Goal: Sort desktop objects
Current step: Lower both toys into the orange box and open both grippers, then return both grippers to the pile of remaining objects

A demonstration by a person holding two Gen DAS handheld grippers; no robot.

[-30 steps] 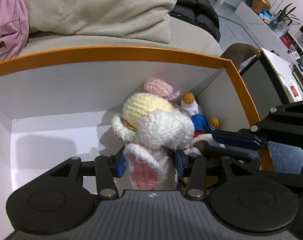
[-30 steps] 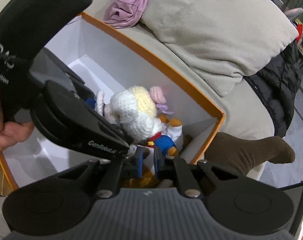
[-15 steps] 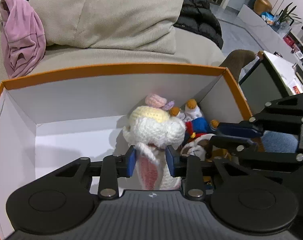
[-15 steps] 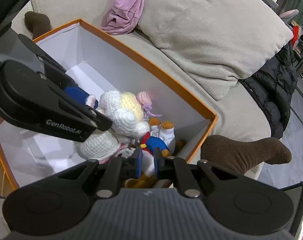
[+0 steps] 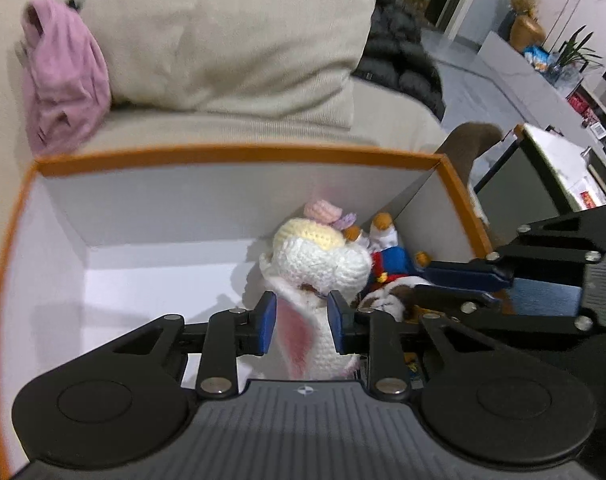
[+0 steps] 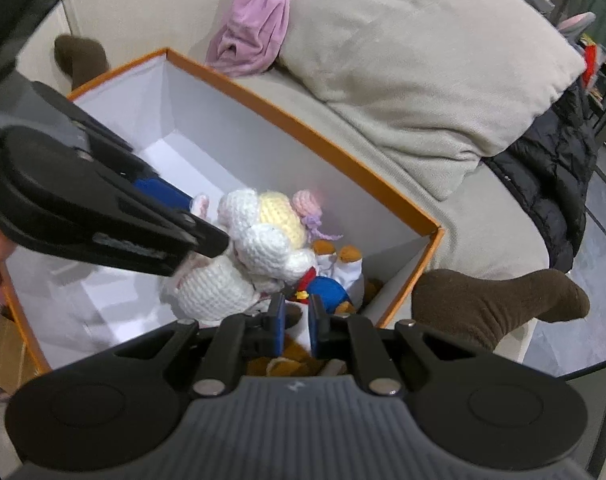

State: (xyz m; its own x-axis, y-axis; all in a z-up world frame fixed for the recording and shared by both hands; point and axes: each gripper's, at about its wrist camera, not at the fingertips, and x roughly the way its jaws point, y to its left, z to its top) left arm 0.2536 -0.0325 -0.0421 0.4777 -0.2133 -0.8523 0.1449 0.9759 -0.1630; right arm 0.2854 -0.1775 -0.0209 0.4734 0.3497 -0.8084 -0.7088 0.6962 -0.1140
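The left gripper [image 5: 302,322] has its blue fingers [image 5: 266,323] clamped on the pink-lined ear of the white crochet bunny [image 5: 318,268], low in the middle of the left view. The bunny's head sits just past the fingertips, in the right end of the orange box [image 5: 239,156]. The right gripper [image 6: 296,326] stands nearly closed over the blue-and-white doll [image 6: 330,285] in the box corner; whether it pinches anything I cannot tell.
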